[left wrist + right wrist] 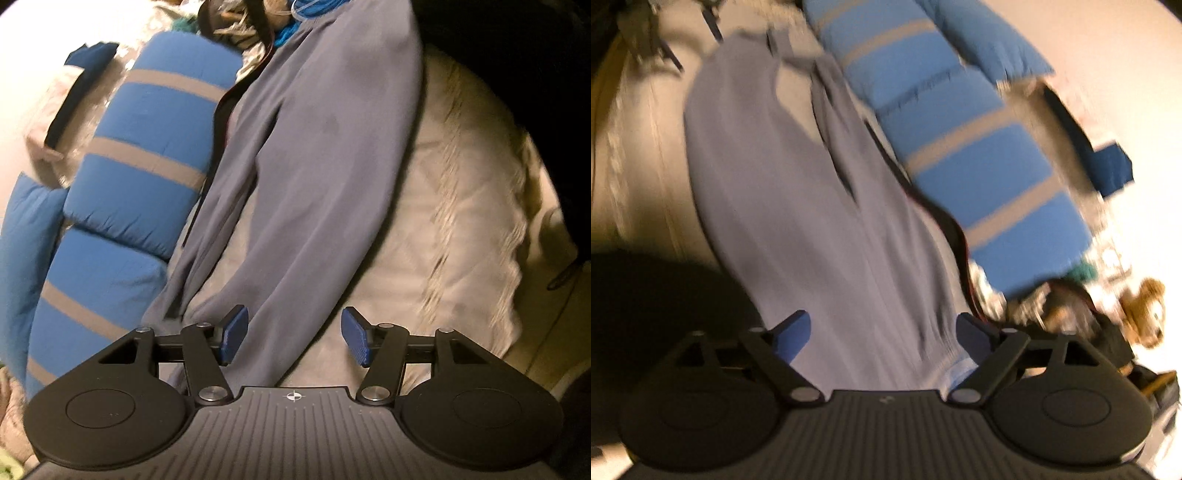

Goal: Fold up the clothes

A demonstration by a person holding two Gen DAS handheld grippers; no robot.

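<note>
A grey-blue pair of trousers lies lengthwise on a cream bedspread, legs laid side by side. My left gripper hovers above one end of them, its blue pads apart and nothing between them. In the right wrist view the same trousers stretch away from my right gripper, which stands wide open above the opposite end, with no cloth pinched. That view is blurred.
A rolled blue quilt with grey stripes lies along the far side of the trousers, also seen as the blue roll. A pile of mixed clothes sits past one end. A brown plush toy lies at the right.
</note>
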